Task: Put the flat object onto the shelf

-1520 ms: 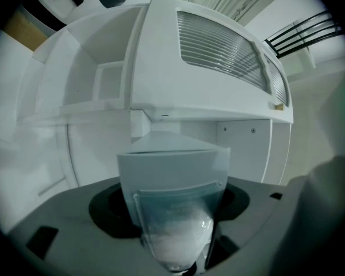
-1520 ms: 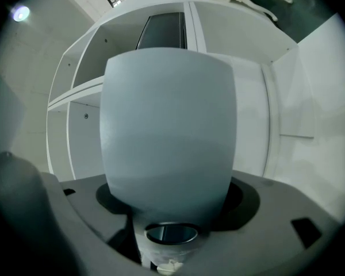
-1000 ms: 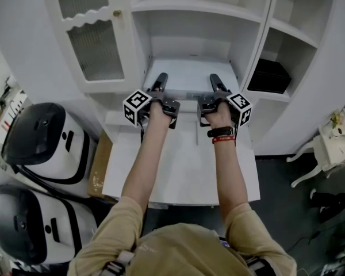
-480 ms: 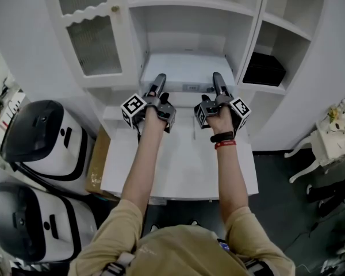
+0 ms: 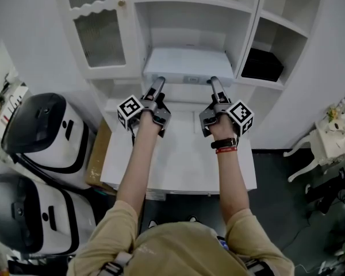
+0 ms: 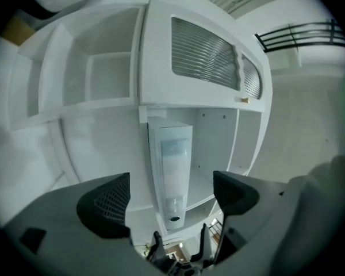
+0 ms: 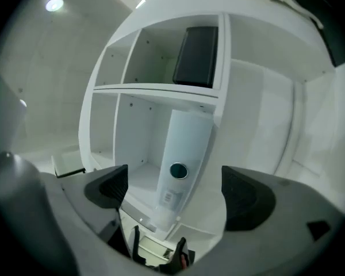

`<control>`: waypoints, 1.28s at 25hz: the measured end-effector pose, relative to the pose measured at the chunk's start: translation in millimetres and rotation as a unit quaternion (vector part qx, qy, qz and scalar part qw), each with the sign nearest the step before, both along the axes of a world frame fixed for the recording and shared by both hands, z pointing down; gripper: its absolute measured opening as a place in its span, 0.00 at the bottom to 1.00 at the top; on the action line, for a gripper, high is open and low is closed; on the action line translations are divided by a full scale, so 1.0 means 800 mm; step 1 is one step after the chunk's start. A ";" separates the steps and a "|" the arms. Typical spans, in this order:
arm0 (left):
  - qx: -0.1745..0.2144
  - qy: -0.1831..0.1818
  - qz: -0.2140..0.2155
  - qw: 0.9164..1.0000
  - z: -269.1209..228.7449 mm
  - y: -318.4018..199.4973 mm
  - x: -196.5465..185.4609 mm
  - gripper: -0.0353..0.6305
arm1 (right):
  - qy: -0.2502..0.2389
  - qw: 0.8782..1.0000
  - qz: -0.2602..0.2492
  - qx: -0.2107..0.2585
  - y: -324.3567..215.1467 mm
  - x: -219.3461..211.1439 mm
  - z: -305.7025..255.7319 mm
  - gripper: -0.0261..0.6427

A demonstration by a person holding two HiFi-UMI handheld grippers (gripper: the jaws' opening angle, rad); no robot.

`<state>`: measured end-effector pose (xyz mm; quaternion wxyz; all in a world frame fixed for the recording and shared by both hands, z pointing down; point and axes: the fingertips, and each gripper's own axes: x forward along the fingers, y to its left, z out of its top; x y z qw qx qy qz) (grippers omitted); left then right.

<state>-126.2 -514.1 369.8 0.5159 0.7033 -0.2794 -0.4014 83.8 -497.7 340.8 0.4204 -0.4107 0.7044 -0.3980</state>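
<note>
**Inspector:** State of each tool, and where is the flat object (image 5: 188,66)?

**Observer:** The left tool (image 5: 158,84) and right tool (image 5: 213,85) both have their jaws wide apart and grip nothing. The flat object lies on the shelf (image 5: 184,95) in the middle compartment, with its front face at the shelf's front edge.

**Inspector:** How does it lie relative to the tools?

**Observer:** Straight ahead of both, just beyond the jaw tips. Its long axis runs side to side along the front edge – left tool by the left end, right tool by the right end, neither nearer. Each gripper view shows the pads clear of it, so I judge the placement done and a straight pull-back over the tabletop (image 5: 178,160) the likely next move
</note>
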 end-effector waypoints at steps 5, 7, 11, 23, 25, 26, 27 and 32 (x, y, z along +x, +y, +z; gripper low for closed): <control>0.060 -0.124 -0.018 0.990 -0.013 0.024 -0.003 0.75 | 0.110 0.993 0.025 0.019 0.024 0.001 -0.007 0.82; 0.085 -0.173 -0.036 0.981 -0.021 0.032 -0.003 0.75 | 0.157 0.986 0.040 0.030 0.028 0.003 -0.009 0.82; 0.113 -0.239 -0.053 0.963 -0.030 0.036 -0.002 0.75 | 0.254 0.964 0.067 0.048 0.032 0.003 -0.013 0.82; 0.171 -0.484 -0.141 0.846 -0.037 0.040 -0.011 0.70 | 0.457 0.878 0.126 0.065 0.035 -0.001 -0.021 0.81; 0.179 -0.515 -0.156 0.824 -0.042 0.041 -0.010 0.66 | 0.466 0.873 0.130 0.063 0.034 -0.001 -0.021 0.81; 0.182 -0.525 -0.159 0.816 -0.044 0.040 -0.009 0.65 | 0.469 0.871 0.132 0.062 0.034 -0.001 -0.020 0.80; 0.185 -0.533 -0.161 0.810 -0.045 0.038 -0.007 0.65 | 0.472 0.869 0.132 0.061 0.033 -0.001 -0.019 0.80; 0.191 -0.557 -0.169 0.790 -0.053 0.031 -0.006 0.60 | 0.483 0.863 0.138 0.062 0.026 -0.006 -0.023 0.76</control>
